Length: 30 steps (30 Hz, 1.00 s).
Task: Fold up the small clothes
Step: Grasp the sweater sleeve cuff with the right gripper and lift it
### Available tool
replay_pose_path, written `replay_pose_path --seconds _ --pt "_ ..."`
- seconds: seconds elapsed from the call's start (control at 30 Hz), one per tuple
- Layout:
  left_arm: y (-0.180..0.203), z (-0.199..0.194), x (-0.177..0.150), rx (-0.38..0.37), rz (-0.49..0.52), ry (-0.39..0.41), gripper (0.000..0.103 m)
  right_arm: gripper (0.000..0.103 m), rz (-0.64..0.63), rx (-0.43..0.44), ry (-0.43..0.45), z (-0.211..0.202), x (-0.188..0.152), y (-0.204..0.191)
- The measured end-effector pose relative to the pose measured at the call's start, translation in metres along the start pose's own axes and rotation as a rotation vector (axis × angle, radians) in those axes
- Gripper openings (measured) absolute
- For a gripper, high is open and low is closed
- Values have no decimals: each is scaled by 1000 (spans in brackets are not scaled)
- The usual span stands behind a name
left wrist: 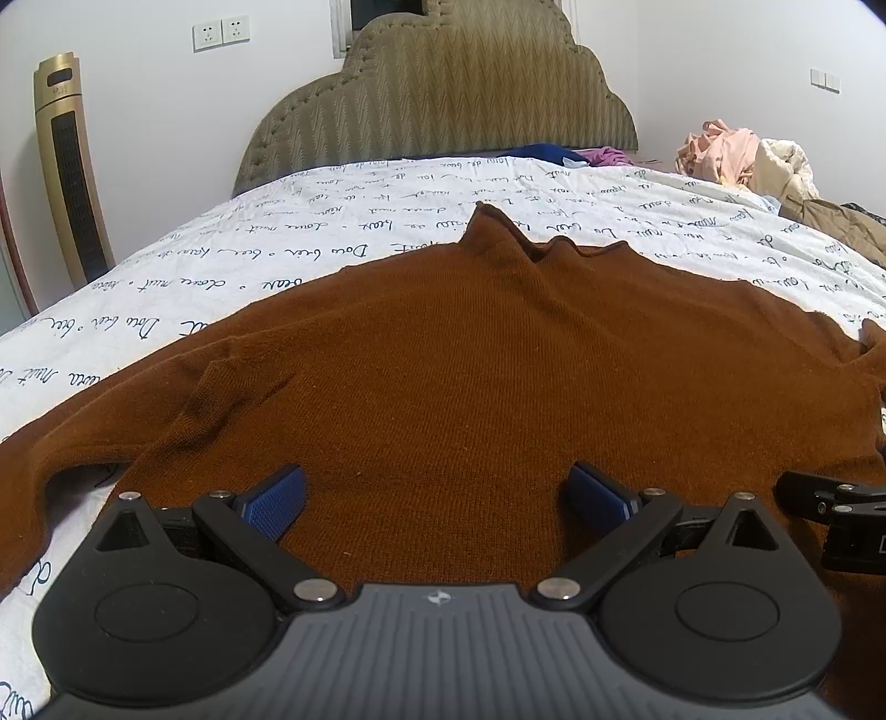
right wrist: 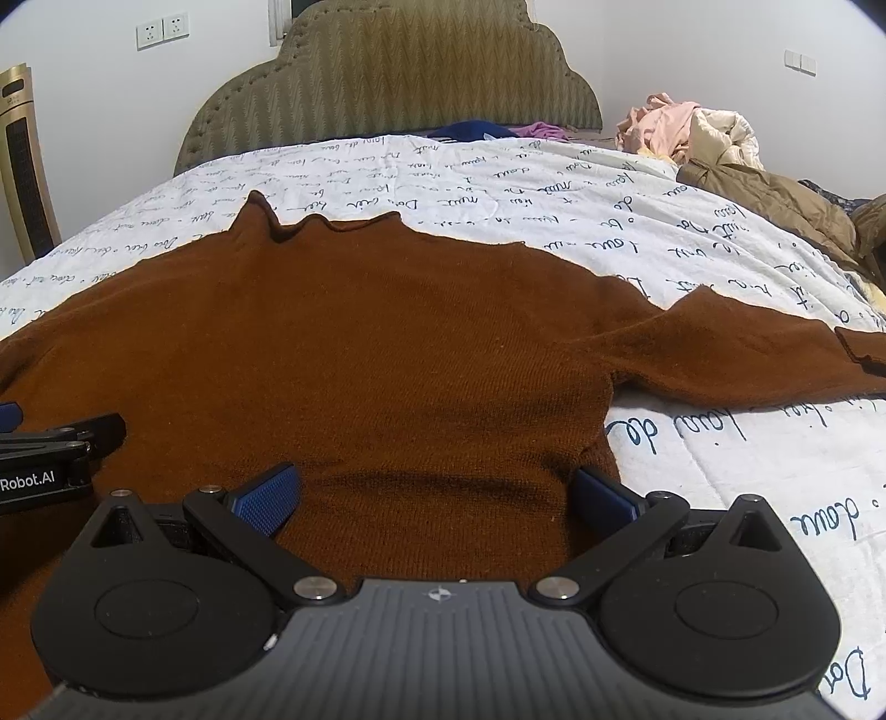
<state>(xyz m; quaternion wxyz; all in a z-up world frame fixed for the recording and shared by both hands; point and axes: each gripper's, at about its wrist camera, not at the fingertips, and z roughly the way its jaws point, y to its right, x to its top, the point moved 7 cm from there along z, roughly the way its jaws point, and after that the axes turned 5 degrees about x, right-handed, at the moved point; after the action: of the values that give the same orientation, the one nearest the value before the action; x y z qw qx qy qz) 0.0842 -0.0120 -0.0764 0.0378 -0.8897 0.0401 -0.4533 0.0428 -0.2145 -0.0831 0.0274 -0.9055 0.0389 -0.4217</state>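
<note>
- The brown sweater (left wrist: 470,360) lies spread flat near the bed's (left wrist: 277,249) foot edge, sleeves out; no fold is made yet.
- The left hand-held gripper (left wrist: 437,498) and right hand-held gripper (right wrist: 437,498) both gape over its hem, holding nothing; every fold remains.

Black hand-held gripper (left wrist: 437,501), blue pads (left wrist: 277,501)

headboard (left wrist: 443,94), tower fan (left wrist: 69,166), wall sockets (left wrist: 220,32)

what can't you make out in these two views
- Sweater hem: hidden under each gripper's body, both views.
- Left sleeve end: cut off by the left view's left edge.
- Right cuff: cut off by the right view's right edge.
- Clothes pile: too small to tell items apart.
- Left gripper and right gripper: open, empty.
</note>
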Motion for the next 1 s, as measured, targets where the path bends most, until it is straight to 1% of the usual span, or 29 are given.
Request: replay_pose_path --seconds 0.1,0.17,0.23,0.27,0.3,0.33,0.37,0.4,0.47,0.53,0.57,0.63,0.67,0.73,0.8,0.87,0.93,1.0 --pt "0 0 0 0 0 0 101 103 -25 10 2 1 0 -2" --pt "0 0 -1 0 1 -1 101 103 -52 31 9 0 1 -3" --pt "0 0 -1 -1 -1 -1 101 103 -46 56 64 -11 6 0" --pt "0 0 -1 -1 -1 -2 101 103 -39 67 113 -20 10 5" --pt "0 1 -1 0 0 -3 101 103 -35 60 146 -27 12 10" --pt "0 1 -2 2 2 -3 101 103 -32 32 173 -33 16 18" --pt "1 1 -2 4 5 -3 101 103 -31 -15 194 -38 20 30" --pt "1 1 -2 6 8 -2 101 103 -32 -53 203 -42 23 43" --pt "2 0 -1 8 10 -2 101 103 -17 -102 216 -47 28 73" --pt "1 1 -2 7 10 -3 101 102 14 -153 235 -54 33 109" --pt "2 1 -1 8 11 -3 101 102 21 -193 244 -57 36 128" --pt "1 0 -2 10 13 -2 101 101 12 -307 256 -64 38 167" --pt "2 1 -2 11 16 -2 101 99 6 -368 262 -69 41 187" --pt "3 1 -2 14 20 -2 101 95 -10 -449 259 -74 42 219" --pt "3 1 -2 17 23 -2 101 91 -52 -526 243 -77 41 249" --pt "4 0 -1 19 26 -2 101 86 -134 -578 215 -71 39 267" --pt "5 0 -1 22 30 -3 101 82 -219 -607 165 -61 35 277" --pt "5 1 -1 24 34 -3 102 82 -305 -638 129 -49 32 280"
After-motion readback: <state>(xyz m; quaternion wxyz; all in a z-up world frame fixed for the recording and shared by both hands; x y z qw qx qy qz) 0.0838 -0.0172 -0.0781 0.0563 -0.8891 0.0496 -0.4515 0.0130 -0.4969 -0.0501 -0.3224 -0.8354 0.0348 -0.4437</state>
